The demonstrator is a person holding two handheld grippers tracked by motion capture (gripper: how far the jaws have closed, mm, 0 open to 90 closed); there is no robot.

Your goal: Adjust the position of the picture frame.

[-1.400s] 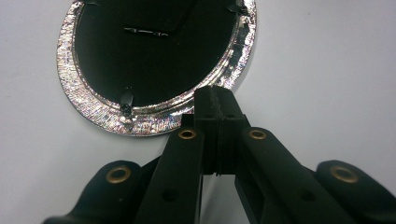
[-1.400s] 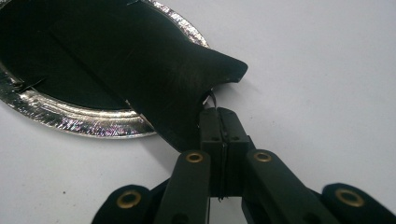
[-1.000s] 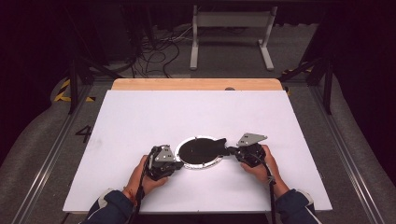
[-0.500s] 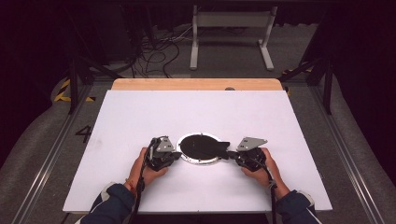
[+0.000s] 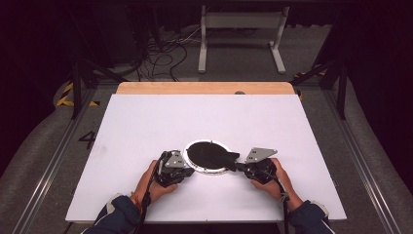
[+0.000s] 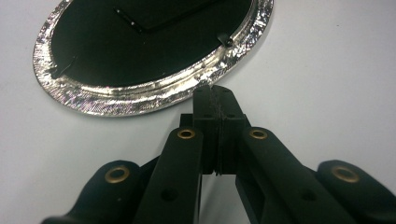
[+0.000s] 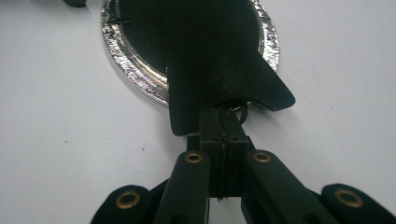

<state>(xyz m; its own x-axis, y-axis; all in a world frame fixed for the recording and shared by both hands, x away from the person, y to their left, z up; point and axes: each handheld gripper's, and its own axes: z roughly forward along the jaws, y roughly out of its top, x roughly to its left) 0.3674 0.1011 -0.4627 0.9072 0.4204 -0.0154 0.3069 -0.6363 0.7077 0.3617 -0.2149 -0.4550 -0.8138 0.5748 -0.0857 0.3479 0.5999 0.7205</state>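
On the white desk (image 5: 146,126), high view: foil-rimmed round tray (image 5: 195,169) with black film (image 5: 212,155), near front edge, between left gripper (image 5: 181,166) and right gripper (image 5: 242,167).

In left gripper view: fingers (image 6: 205,109) closed together, tips at foil rim (image 6: 140,100), pinch on the rim not confirmable.

In right gripper view: fingers (image 7: 211,126) clamped on black film flap (image 7: 219,60), flap raised over the tray (image 7: 126,60).

A painted "4" (image 5: 88,140) marks the floor left of the table.
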